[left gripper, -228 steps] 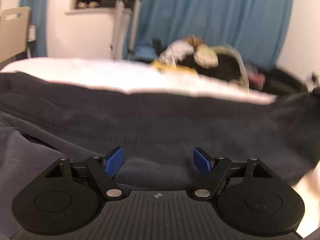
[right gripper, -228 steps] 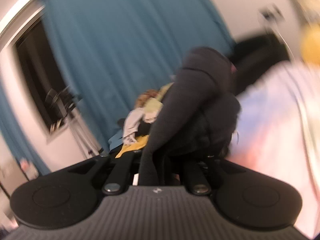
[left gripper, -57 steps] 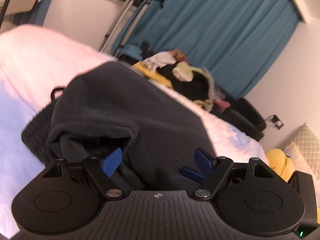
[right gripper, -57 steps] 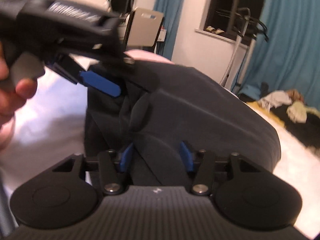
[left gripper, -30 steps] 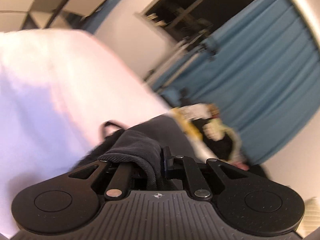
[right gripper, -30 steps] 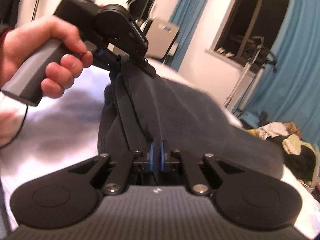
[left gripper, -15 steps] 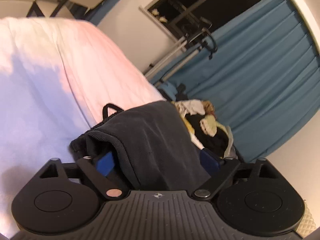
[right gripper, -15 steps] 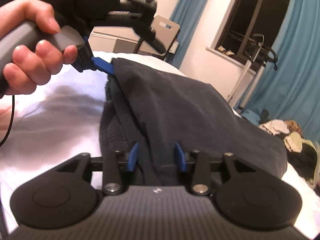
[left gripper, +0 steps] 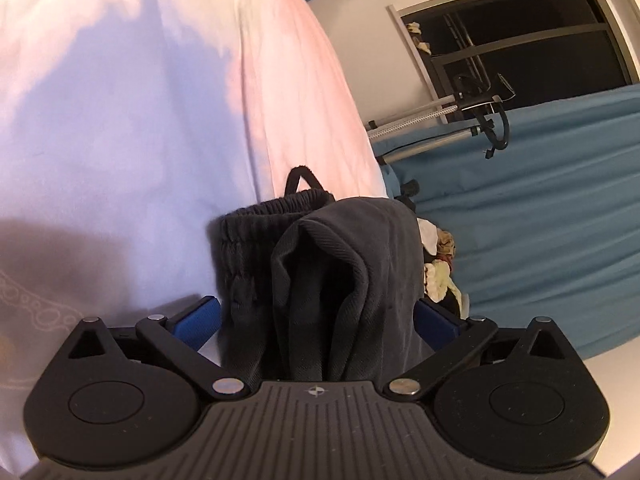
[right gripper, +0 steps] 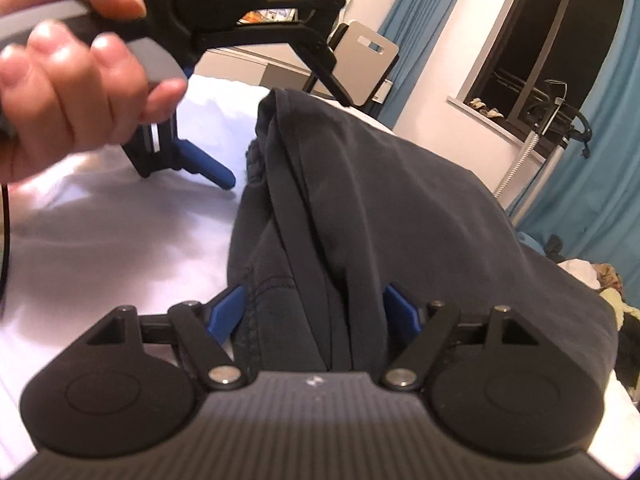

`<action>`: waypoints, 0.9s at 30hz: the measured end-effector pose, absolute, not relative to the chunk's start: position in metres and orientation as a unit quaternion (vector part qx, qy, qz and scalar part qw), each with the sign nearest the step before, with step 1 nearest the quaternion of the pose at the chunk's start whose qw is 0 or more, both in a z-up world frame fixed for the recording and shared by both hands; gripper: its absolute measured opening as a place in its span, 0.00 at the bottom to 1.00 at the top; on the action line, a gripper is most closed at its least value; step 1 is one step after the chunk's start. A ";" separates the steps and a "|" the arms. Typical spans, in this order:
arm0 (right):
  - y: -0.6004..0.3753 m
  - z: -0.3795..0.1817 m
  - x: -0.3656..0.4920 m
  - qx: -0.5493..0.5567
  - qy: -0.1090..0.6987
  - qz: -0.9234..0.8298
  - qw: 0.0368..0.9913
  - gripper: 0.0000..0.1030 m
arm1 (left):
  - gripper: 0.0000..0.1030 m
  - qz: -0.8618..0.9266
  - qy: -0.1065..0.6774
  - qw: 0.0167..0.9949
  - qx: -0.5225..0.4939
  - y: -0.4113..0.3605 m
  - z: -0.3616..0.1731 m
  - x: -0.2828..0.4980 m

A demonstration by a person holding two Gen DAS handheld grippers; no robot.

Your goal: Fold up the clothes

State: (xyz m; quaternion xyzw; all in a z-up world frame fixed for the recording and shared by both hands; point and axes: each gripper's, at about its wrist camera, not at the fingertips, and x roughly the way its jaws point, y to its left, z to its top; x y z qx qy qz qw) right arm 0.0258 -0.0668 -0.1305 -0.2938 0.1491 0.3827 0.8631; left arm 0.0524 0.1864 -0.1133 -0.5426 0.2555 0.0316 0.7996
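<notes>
— Where are the dark trousers (left gripper: 344, 276)?
— Folded on the white bed (left gripper: 120, 120).
— And each tool?
— Left tool (left gripper: 316, 322) and right tool (right gripper: 314, 312) both spread wide, straddling the fabric without pinching.

No readable text, label, brand, number or sign anywhere in either wrist view.

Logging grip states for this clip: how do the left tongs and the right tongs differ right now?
The left tongs sit at the elastic waistband end of the dark trousers; the right tongs sit further along the same folded edge. In the right wrist view the left tongs are lifted above the white bedding, pads clear of the cloth; the right tongs lie low with cloth bunched between their pads. Shared: both are open, with blue pads.
</notes>
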 end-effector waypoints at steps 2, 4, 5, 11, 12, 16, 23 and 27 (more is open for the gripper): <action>-0.065 -0.129 0.031 -0.298 0.155 0.371 0.866 0.46 | 1.00 0.019 0.263 0.801 -0.537 0.183 -0.114 0.057; -0.069 -0.123 0.041 -0.273 0.172 0.368 0.872 0.33 | 1.00 0.006 0.270 0.802 -0.533 0.178 -0.115 0.062; -0.073 -0.118 0.046 -0.251 0.180 0.367 0.877 0.24 | 1.00 0.000 0.271 0.804 -0.530 0.176 -0.116 0.064; -0.097 -0.079 0.065 -0.128 0.188 0.340 0.913 0.20 | 1.00 -0.057 0.251 0.800 -0.542 0.159 -0.121 0.072; -0.101 -0.076 0.067 -0.116 0.188 0.338 0.915 0.20 | 1.00 -0.067 0.242 0.797 -0.549 0.156 -0.122 0.074; -0.097 -0.082 0.066 -0.134 0.188 0.347 0.909 0.20 | 1.00 -0.078 0.218 0.812 -0.535 0.147 -0.120 0.091; -0.089 -0.088 0.064 -0.172 0.193 0.359 0.897 0.24 | 0.99 -0.070 0.243 0.827 -0.502 0.143 -0.131 0.115; -0.120 -0.068 0.080 -0.050 0.234 0.370 0.898 0.29 | 0.87 -0.056 0.261 0.836 -0.480 0.142 -0.132 0.122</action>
